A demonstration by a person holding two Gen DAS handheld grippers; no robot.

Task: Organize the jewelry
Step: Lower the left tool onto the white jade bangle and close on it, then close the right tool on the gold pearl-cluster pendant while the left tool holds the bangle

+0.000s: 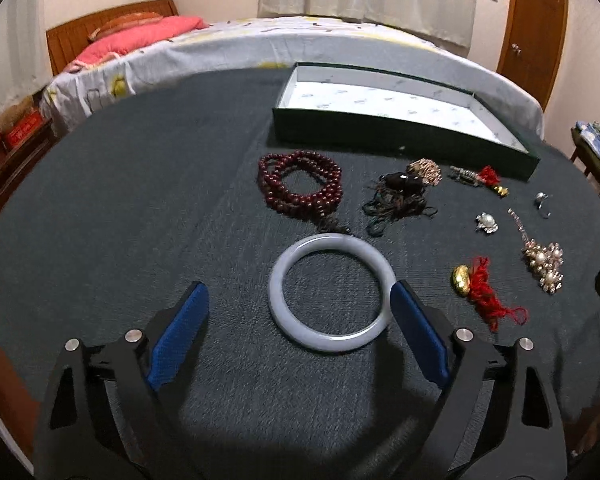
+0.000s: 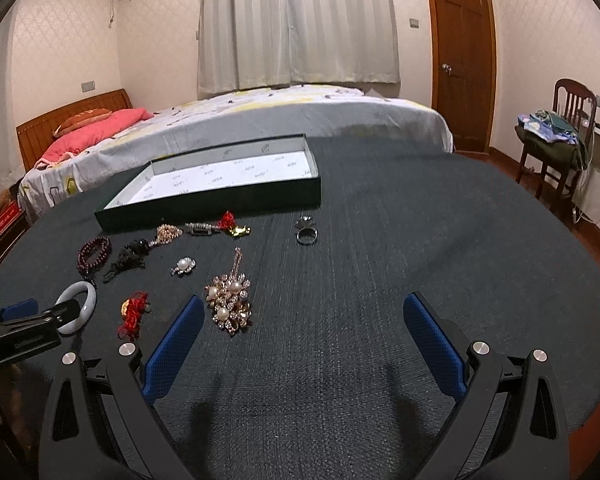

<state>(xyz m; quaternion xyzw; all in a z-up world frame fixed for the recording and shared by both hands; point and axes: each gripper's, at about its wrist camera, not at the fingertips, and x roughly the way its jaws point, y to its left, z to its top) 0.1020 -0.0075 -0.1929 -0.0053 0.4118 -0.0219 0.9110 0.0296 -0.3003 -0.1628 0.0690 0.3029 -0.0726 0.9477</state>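
green box (image 1: 396, 136) holds nothing

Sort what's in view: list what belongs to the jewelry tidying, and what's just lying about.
Job: pale bangle, dark red beads, pearl brooch, pearl cluster, ring, red tassel charm, green box.

Just about: bed, pink pillow, chair.

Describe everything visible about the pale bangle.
The bangle is a plain, thick, closed ring, pale grey-white and glossy, like jade or glass. It lies flat on the dark cloth, nearest of the jewelry, just in front of the red beads, whose tassel ends at its far rim. The left claw stands open around it; one blue finger is at its rim, contact unclear.
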